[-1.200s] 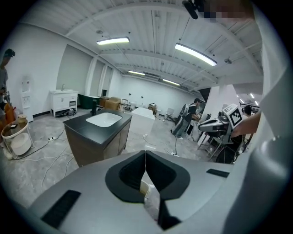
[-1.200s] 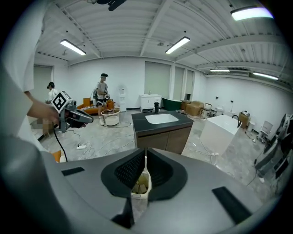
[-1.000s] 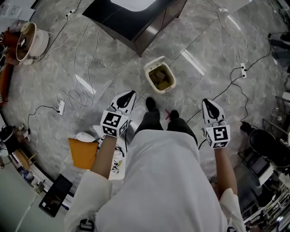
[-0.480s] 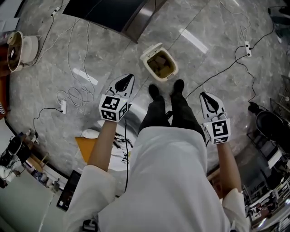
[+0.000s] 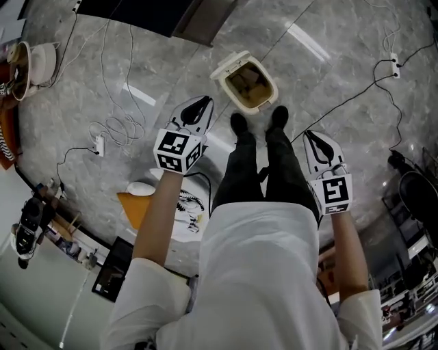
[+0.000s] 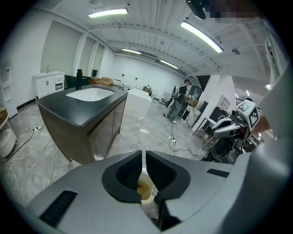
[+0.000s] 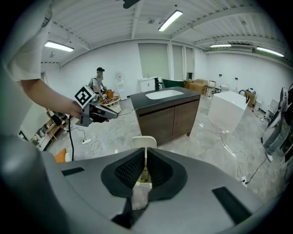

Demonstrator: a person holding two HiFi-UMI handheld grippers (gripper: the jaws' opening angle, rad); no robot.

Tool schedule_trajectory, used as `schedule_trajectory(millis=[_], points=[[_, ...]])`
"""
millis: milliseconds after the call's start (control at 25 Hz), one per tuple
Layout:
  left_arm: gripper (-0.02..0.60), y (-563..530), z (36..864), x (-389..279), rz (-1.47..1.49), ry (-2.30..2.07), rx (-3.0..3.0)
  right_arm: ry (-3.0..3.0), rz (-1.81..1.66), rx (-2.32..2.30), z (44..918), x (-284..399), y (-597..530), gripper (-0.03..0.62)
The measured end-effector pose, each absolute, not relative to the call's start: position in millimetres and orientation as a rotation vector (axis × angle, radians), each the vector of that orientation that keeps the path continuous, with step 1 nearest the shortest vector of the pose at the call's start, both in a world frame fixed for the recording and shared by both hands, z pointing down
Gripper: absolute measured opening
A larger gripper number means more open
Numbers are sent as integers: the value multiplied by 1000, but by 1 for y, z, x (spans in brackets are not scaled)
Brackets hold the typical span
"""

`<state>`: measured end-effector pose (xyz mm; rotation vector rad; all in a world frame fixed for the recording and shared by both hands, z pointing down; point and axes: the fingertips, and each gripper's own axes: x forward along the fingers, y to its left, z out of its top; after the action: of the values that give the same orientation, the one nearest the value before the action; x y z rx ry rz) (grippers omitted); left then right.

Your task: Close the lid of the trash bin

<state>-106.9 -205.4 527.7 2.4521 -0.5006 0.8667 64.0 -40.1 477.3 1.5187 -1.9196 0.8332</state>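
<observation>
You are standing just short of the trash bin (image 5: 250,87) on the grey marble floor (image 5: 150,61); its lid (image 5: 228,67) is standing up at the far side, so the closing is all left to do; your left gripper (image 5: 196,109) and right gripper (image 5: 319,145) are holding their jaws together on nothing; cables (image 5: 116,133) are trailing at the left, with a dark cabinet (image 7: 167,114) beyond.

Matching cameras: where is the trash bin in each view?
Head view: trash bin top centre, by the shoes.
Left gripper view: trash bin low centre, seen through the jaw gap.
Right gripper view: trash bin centre, lid upright above the jaws.
Shared landmark: the dark-topped counter, in all three.
</observation>
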Motion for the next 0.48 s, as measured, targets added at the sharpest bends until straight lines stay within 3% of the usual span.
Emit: schedule_trajectory(millis=[480], points=[[42,-244,619,-84,968,-509,2356,-1972,957,1441,551,57,-59,35]])
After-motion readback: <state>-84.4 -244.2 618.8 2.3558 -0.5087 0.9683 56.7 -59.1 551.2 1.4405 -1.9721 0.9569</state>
